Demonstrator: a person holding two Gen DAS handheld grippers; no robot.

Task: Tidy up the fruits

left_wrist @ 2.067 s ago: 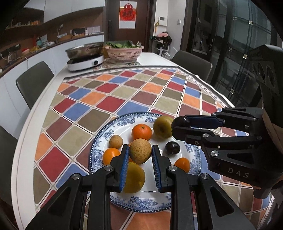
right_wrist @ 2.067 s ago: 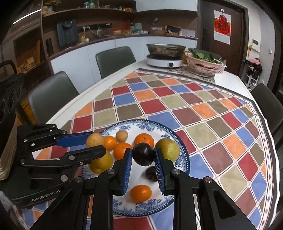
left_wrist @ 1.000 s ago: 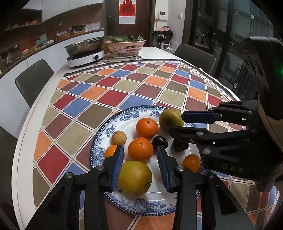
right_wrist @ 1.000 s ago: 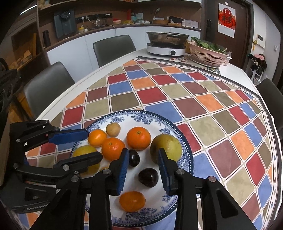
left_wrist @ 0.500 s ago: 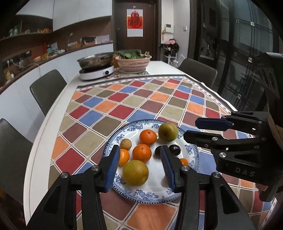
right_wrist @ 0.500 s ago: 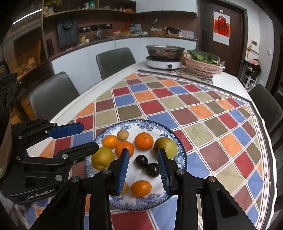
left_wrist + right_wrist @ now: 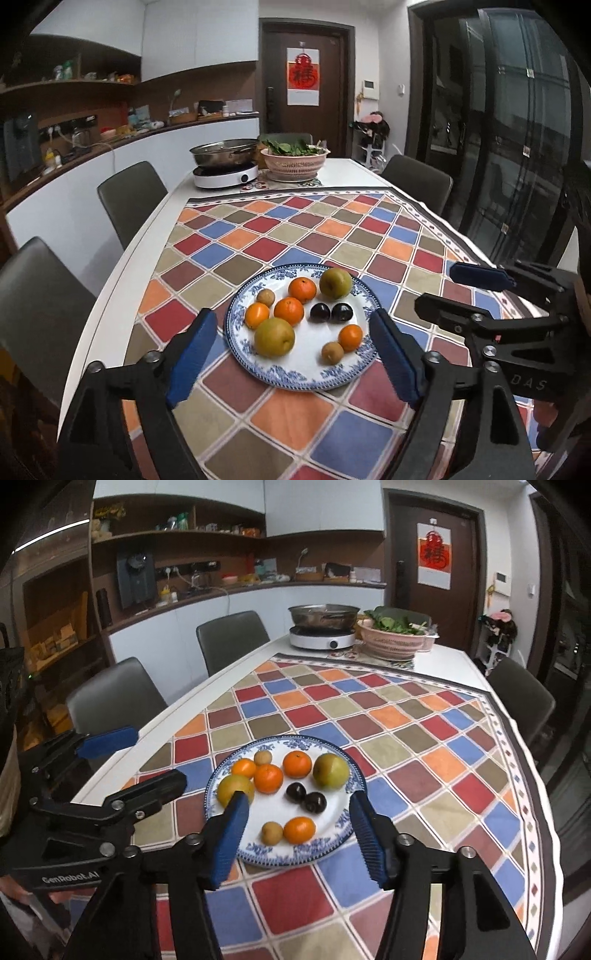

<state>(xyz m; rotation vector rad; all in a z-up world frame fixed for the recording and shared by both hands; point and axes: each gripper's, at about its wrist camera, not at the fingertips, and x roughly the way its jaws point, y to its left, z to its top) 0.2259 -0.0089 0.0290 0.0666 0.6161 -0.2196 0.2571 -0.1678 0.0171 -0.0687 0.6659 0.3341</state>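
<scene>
Checkered tablecloth [image 7: 280, 236] is carrying the blue-rimmed plate [image 7: 295, 380] of fruits [image 7: 268, 778]. Left gripper [image 7: 291, 354], reading "GenRobot.AI", and right gripper [image 7: 295, 834], reading "DAS", are both hovering wide apart, empty.

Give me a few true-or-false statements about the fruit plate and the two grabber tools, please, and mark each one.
1. Both grippers are open and hold nothing. True: the left gripper and the right gripper are both spread wide.
2. The two dark plums sit side by side. True.
3. The plate holds only oranges. False: it also holds plums, two large yellow-green fruits and two small tan ones.
4. The pan sits directly on the checkered cloth. False: it sits on a white cooker beyond the cloth.
</scene>
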